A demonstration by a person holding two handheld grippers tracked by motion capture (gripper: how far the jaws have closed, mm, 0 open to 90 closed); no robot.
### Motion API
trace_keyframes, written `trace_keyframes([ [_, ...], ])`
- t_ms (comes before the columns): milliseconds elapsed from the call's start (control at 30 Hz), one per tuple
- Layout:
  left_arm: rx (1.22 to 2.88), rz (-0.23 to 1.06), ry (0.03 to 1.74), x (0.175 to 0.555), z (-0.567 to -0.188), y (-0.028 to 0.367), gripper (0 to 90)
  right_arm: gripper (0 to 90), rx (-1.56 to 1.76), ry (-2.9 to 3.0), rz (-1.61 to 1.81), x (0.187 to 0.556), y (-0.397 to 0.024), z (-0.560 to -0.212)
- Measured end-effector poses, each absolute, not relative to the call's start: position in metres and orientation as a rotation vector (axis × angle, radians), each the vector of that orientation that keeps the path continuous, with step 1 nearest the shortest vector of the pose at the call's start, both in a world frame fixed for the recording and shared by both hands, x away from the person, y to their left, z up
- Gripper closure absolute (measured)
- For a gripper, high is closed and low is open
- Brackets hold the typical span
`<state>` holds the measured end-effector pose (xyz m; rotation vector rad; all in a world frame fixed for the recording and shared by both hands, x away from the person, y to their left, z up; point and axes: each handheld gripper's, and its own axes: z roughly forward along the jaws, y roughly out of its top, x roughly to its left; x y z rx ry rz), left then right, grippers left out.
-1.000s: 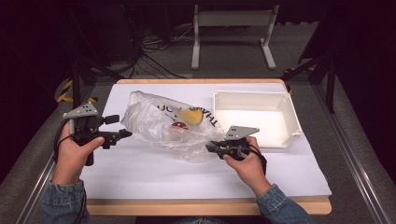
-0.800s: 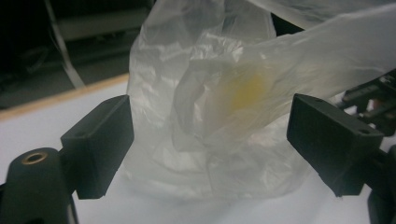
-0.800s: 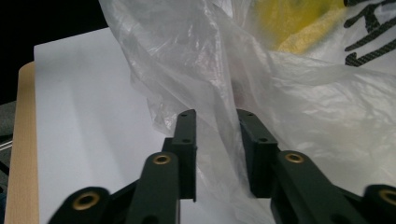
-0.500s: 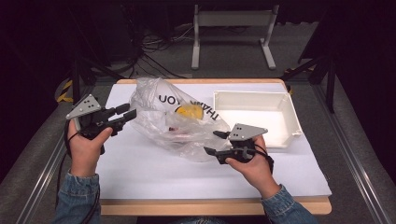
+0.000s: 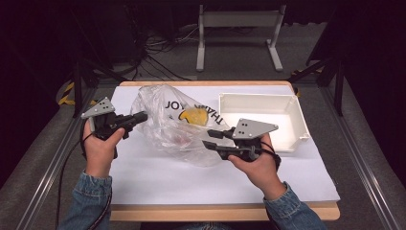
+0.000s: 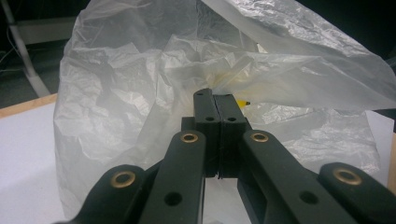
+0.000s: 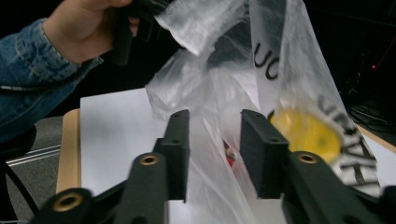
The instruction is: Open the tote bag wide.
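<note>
Both hands have risen from the table since a second ago, and the plastic bag [image 5: 179,127] has lifted and stood taller with them. Nearest the person, the right gripper [image 5: 210,139] sits at the bag's near right side; its jaws, which have just been closing, stand part-open with a fold of film between them, pads not yet pressing in the right gripper view. The left gripper [image 5: 141,116] has just closed its jaws fully — they pinch the bag's left edge, film bunched at the tips in the left gripper view.

My reading: the bag's mouth is being opened to get at what lies inside — a yellow thing [image 5: 194,116] and something red [image 7: 229,156], too blurred to name. Next, the right jaws need to close on their fold, then pull away from the left.

Beyond the bag stands an empty white tray [image 5: 297,129] on the white-covered table [image 5: 158,175]; farther off, cables [image 5: 158,48] and a metal stand [image 5: 239,19] on a dark floor.
</note>
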<state>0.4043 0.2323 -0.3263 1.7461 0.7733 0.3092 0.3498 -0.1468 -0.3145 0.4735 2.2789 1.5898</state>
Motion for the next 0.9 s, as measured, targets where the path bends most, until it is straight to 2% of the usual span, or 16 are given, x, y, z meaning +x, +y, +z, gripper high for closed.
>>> trace_keyframes([
  [167, 1.749, 0.304, 0.775, 0.406, -0.328, 0.232, 89.7, 76.5, 0.433, 2.300, 1.590, 0.355, -0.121, -0.303],
  [500, 1.742, 0.292, 0.769, 0.405, -0.328, 0.231, 89.7, 80.5, 0.418, 2.434, 1.500, 0.378, -0.062, -0.316],
  [667, 1.748, 0.281, 0.774, 0.405, -0.329, 0.231, 89.7, 80.5, 0.482, 2.477, 1.383, 0.392, -0.047, -0.330],
  [733, 1.749, 0.275, 0.775, 0.406, -0.330, 0.232, 89.7, 72.9, 0.538, 2.501, 1.341, 0.398, -0.047, -0.336],
  [833, 1.749, 0.264, 0.785, 0.408, -0.332, 0.233, 89.5, 52.9, 0.605, 2.461, 1.279, 0.404, -0.051, -0.345],
  [867, 1.749, 0.264, 0.785, 0.408, -0.332, 0.233, 89.5, 52.9, 0.605, 2.461, 1.279, 0.404, -0.051, -0.345],
  [900, 1.752, 0.257, 0.791, 0.409, -0.333, 0.232, 89.5, 42.0, 0.615, 2.449, 1.253, 0.406, -0.053, -0.348],
])
